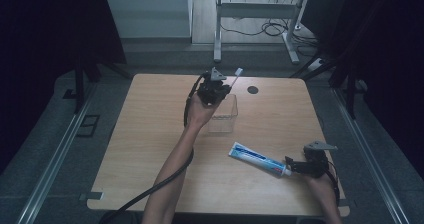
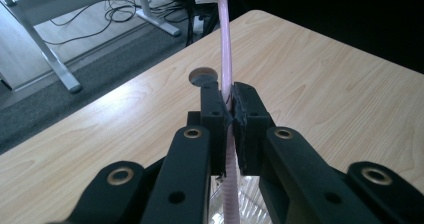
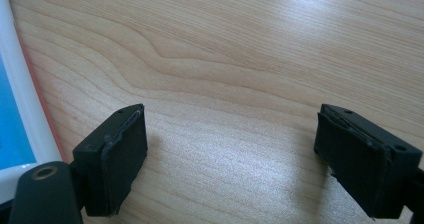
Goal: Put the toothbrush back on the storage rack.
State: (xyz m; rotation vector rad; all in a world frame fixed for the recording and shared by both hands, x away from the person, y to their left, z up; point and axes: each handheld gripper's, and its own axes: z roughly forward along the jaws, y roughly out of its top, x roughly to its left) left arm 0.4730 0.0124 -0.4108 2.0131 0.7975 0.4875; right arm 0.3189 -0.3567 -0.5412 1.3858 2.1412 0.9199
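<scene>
Toothbrush point(image 2: 226, 69), pale pink with a white head, stands clamped in the left gripper point(image 1: 216, 90), whose fingers point(image 2: 215, 115) are closed tight on the handle. In the left gripper view the handle runs up between the two pads, its ribbed lower end dropping below them and its head rising past them toward the far edge of the tabletop point(image 1: 150, 134). In the high view the brush head point(image 1: 238, 72) sticks up and to the right of the gripper, over the far middle of the tabletop. Just below that gripper, on its near right side, stands a clear plastic cup point(image 1: 223, 116); its rim also shows at the bottom of the left gripper view, under the handle's lower end. A round dark hole point(image 1: 252, 90) in the tabletop lies to the right of the brush.

The right gripper point(image 1: 300, 165) rests low at the near right of the tabletop. Its fingers point(image 3: 117, 154) stand wide apart with bare wood between them and grip nothing. A toothpaste tube point(image 1: 257, 159), white and blue, lies flat just left of that gripper, its capped end toward the fingers; in the right gripper view the tube's edge lies outside the left finger, not between the two.
</scene>
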